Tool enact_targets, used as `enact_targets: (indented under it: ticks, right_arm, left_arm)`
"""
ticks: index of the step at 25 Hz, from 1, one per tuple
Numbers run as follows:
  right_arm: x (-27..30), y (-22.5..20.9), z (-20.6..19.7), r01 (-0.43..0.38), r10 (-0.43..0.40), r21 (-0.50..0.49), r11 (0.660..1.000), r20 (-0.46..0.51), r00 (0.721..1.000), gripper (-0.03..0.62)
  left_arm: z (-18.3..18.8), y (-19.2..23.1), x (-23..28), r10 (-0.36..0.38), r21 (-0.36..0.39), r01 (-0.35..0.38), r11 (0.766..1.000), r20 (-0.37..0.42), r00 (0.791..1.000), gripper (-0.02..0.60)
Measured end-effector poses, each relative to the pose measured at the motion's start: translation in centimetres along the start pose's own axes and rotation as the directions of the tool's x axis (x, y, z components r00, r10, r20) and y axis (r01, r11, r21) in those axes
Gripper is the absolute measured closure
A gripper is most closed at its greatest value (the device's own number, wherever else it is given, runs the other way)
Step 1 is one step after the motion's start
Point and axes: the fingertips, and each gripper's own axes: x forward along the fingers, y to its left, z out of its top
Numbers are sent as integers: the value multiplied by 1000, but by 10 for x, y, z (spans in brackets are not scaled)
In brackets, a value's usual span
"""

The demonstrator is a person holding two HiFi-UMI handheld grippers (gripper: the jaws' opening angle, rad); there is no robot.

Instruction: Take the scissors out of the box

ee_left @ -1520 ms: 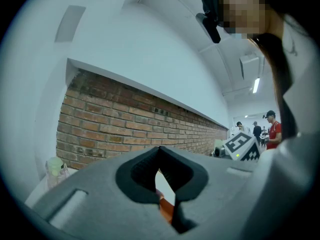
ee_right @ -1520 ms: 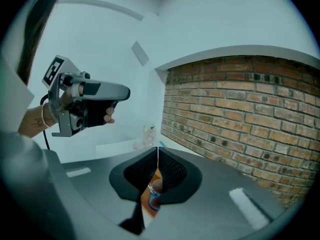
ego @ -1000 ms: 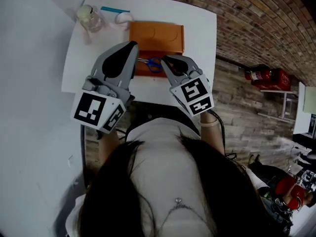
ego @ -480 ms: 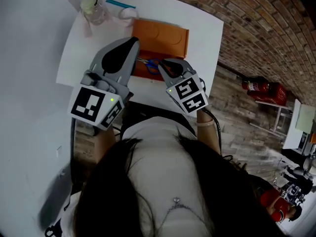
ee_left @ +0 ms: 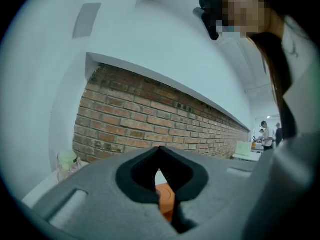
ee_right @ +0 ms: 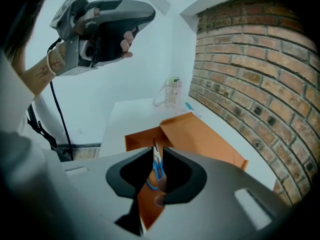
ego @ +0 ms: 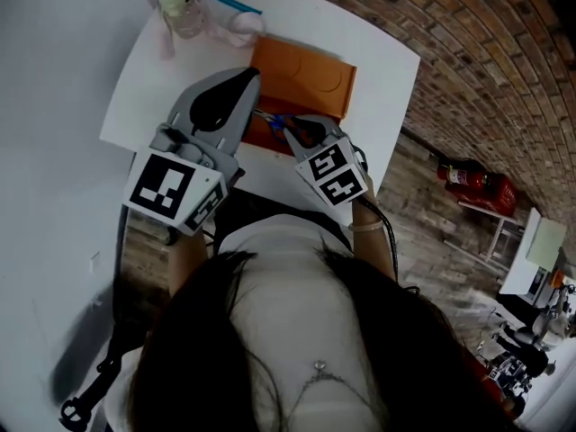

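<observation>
An orange box [ego: 310, 65] lies open on the white table [ego: 171, 88], its lid folded back. Blue-handled scissors [ego: 275, 121] lie inside it; in the right gripper view the scissors [ee_right: 158, 171] show through the gap between my jaws. My right gripper [ego: 290, 130] tilts down just above the box's [ee_right: 200, 139] near part. Its jaws have just been opening, stand apart, and grip nothing. My left gripper [ego: 248, 77] hovers level to the left of the box, higher up, with its tips together and nothing held.
A clear jar with a pale lid [ego: 180, 7], a blue stick [ego: 234, 3] and a small white ring [ego: 243, 27] sit at the table's far edge. A brick wall [ee_right: 260, 74] runs along the table's far side. The table's near edge is close to my body.
My right gripper has sunk toward the open box and tipped further down, and its jaws have spread apart. The left gripper has drifted slightly and stays shut.
</observation>
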Motion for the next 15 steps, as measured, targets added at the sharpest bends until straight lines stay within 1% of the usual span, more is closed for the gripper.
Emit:
enact_targets:
  ticks: [9,15]
  right_arm:
    - [27,-2,-15,-53,49,-38,998,-93,994,511]
    - [43,-1,-30,-93,87,-38,995,-149,985,510]
  left_arm:
    - [-8,16,5,31,-15,-32,999,-20,999,581]
    - [-16,27,9,54,-33,-55,998,-40,998,581]
